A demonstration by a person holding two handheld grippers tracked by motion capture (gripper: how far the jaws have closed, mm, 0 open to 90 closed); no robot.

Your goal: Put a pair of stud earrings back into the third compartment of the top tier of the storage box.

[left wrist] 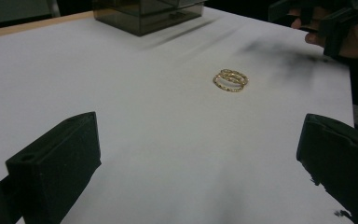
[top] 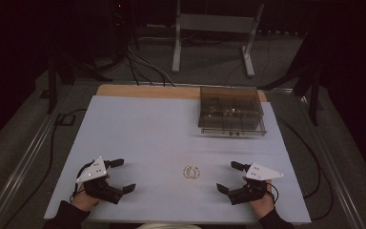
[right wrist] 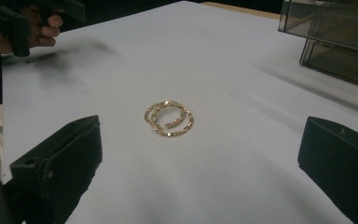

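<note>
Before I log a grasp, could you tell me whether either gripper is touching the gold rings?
No, the gold rings lie alone on the white table between the open left gripper and right gripper.

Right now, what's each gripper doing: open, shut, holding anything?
Left gripper: jaws open, holding nothing, resting on the white table.
Right gripper: jaws open, holding nothing; the gold rings lie untouched between the two grippers.

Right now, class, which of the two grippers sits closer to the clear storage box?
The right gripper: it rests on the box's side of the table, while the left gripper sits at the opposite corner.
</note>
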